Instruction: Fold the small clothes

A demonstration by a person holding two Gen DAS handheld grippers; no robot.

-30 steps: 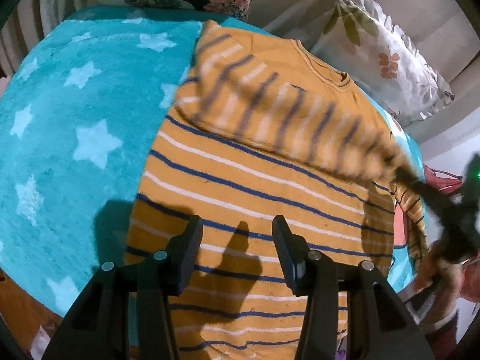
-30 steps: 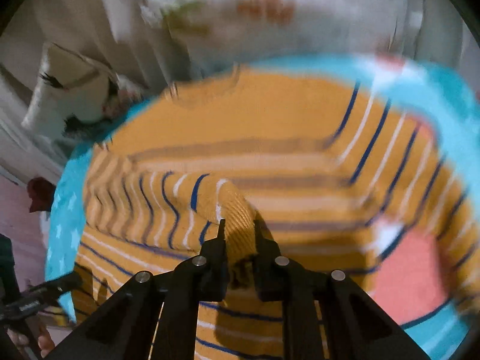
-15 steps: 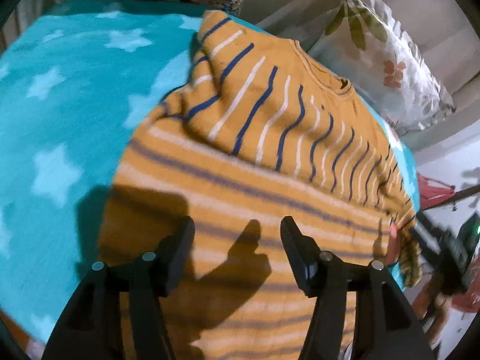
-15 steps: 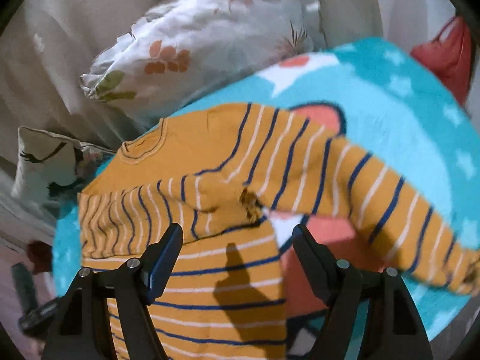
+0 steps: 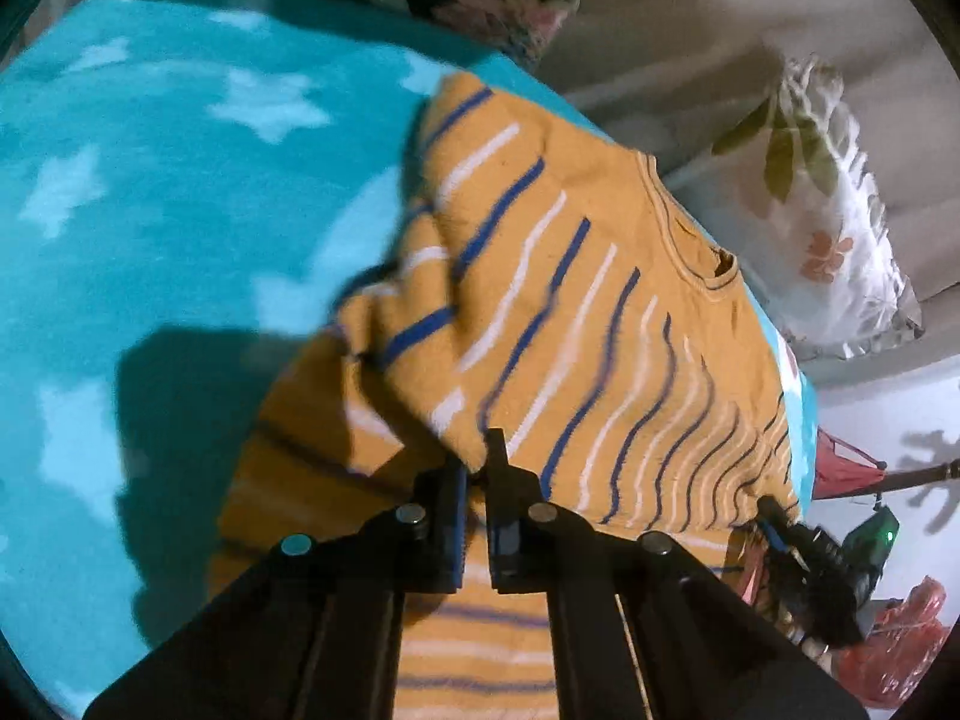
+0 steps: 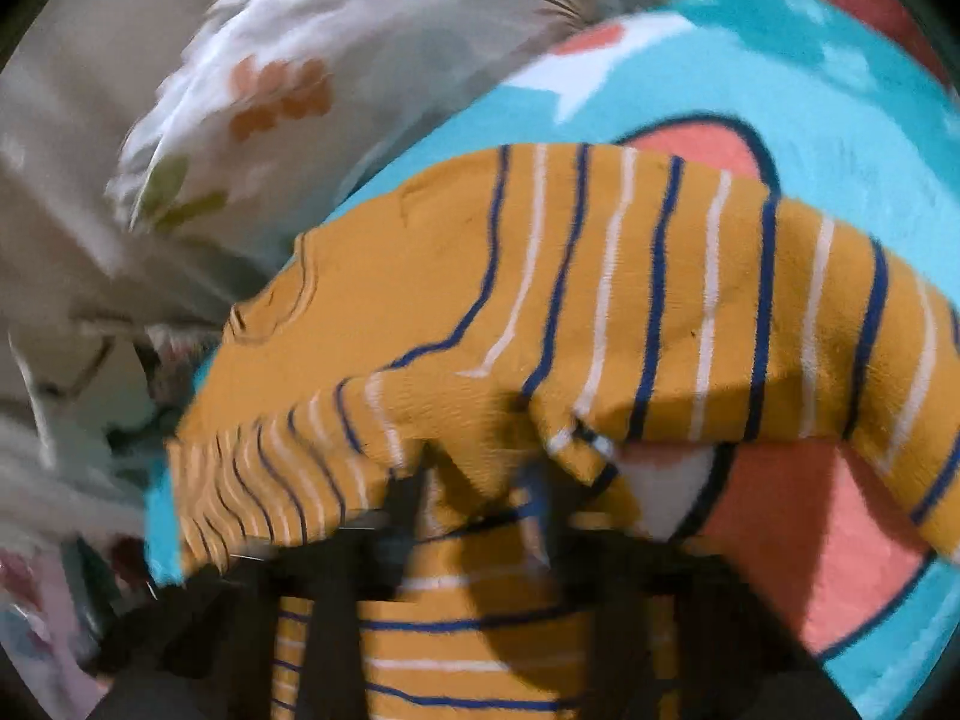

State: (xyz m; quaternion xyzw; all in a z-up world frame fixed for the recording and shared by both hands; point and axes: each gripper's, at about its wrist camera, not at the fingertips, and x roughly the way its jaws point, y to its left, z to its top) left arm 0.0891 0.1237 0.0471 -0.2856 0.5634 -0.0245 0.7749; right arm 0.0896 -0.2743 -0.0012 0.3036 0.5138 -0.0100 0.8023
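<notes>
- Left gripper (image 5: 477,474) angles steeply downward, jaws clamped together with a fold of cloth pinched between the tips.
- Right gripper (image 6: 474,486), motion-blurred, tilts downward, jaws closing, cloth between them.

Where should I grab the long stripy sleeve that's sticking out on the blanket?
Probably the cuff end of the sleeve, at the far right. Come from the right side, over the blanket: the sleeve lies flat and stretched out, so its free tip offers the easiest edge to pinch.
</notes>
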